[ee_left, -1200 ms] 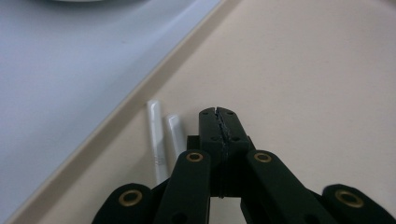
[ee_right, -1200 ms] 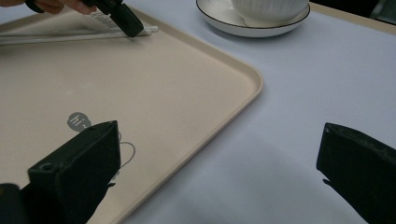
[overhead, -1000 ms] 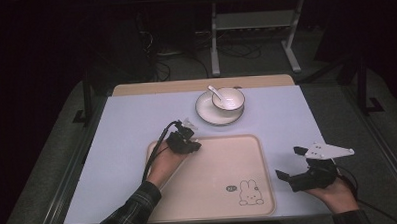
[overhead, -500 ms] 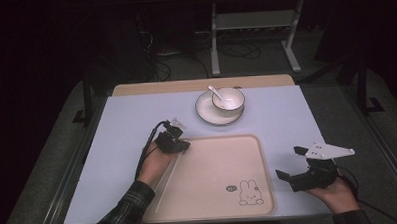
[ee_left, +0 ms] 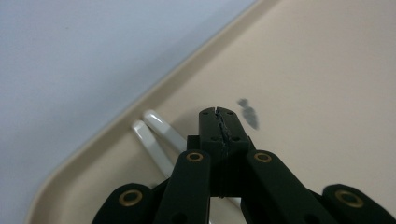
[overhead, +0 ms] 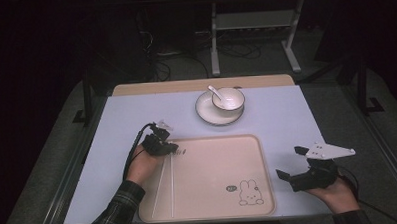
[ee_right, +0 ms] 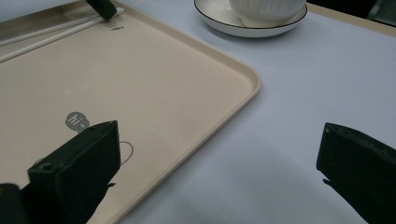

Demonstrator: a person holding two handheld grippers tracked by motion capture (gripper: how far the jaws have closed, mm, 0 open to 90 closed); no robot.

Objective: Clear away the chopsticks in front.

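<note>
since the chopsticks (overhead: 166, 185) lie flat along the tray's (overhead: 247, 145) left edge, i've got the left gripper (overhead: 174, 149) at their far tips, fingers pressed together on nothing. right gripper (overhead: 288, 164) waits wide on the desk (overhead: 286, 114), clear of the tray.

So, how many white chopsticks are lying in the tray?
2. Both chopsticks lie side by side along the left edge of the tray, their far tips under the shut left gripper.

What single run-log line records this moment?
left claw shut, over chopsticks | tray | right claw open, empty
</note>
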